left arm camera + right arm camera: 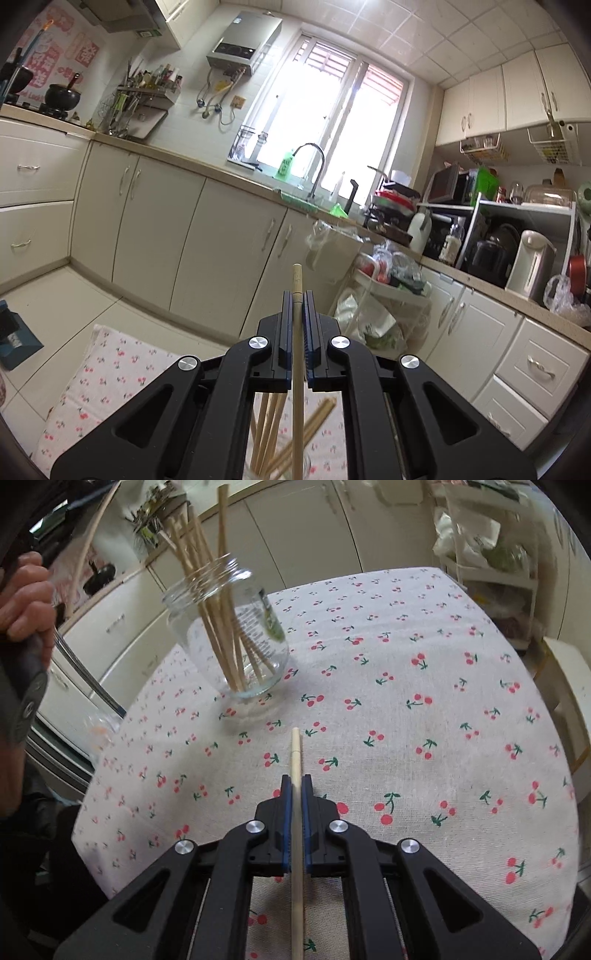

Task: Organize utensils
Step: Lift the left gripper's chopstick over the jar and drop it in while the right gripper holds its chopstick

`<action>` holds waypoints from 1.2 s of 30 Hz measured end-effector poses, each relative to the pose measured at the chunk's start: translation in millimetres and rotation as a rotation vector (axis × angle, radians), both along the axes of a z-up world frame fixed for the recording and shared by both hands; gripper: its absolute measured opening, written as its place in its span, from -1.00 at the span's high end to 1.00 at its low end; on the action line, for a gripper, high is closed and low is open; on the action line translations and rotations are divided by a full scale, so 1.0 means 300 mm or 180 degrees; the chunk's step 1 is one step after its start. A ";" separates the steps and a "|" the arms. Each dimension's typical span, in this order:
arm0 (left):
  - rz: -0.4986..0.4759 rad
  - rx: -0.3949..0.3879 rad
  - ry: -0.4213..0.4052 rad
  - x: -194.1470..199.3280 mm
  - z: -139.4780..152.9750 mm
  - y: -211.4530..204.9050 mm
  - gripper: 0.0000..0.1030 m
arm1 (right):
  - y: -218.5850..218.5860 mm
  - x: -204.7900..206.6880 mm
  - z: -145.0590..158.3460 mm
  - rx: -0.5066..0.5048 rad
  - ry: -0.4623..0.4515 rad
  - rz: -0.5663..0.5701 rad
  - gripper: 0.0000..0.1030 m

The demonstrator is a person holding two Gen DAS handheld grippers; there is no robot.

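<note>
Gripping one wooden chopstick (297, 332) apiece, left gripper (297, 295) and right gripper (296, 781) clamped, lower ends cut off, glass jar (236, 635) of chopsticks upper left on cherry-print tablecloth (406, 720), person's hand (26, 602) half cropped.

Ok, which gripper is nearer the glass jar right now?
Left. The left gripper, shut on a chopstick, hangs just above the jar, whose chopsticks show beneath it; the right gripper holds its chopstick back across the cloth.
</note>
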State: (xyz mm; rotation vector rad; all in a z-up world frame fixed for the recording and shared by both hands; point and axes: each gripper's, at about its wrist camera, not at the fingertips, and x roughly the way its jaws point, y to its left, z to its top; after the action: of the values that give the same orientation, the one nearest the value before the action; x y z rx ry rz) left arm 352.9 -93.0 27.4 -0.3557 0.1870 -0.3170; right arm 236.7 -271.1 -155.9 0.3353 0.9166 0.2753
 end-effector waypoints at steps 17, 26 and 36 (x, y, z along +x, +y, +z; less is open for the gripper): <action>0.0319 0.0017 -0.0199 0.141 -0.070 -0.043 0.90 | -0.023 0.022 -0.015 0.0373 0.0028 -0.0027 0.88; 0.0396 0.0087 -0.0296 0.154 -0.095 -0.074 0.90 | -0.026 0.026 -0.018 0.0412 0.0037 -0.0026 0.88; 0.0401 0.0279 -0.0357 0.118 -0.148 -0.120 0.90 | -0.029 0.028 -0.018 0.0438 0.0043 -0.0030 0.88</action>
State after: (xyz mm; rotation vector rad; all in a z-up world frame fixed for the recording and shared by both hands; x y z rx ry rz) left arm 388.4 -128.9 -17.1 -0.2610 0.0678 -0.2031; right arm 245.0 -279.8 -161.5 0.4686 0.9113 0.3285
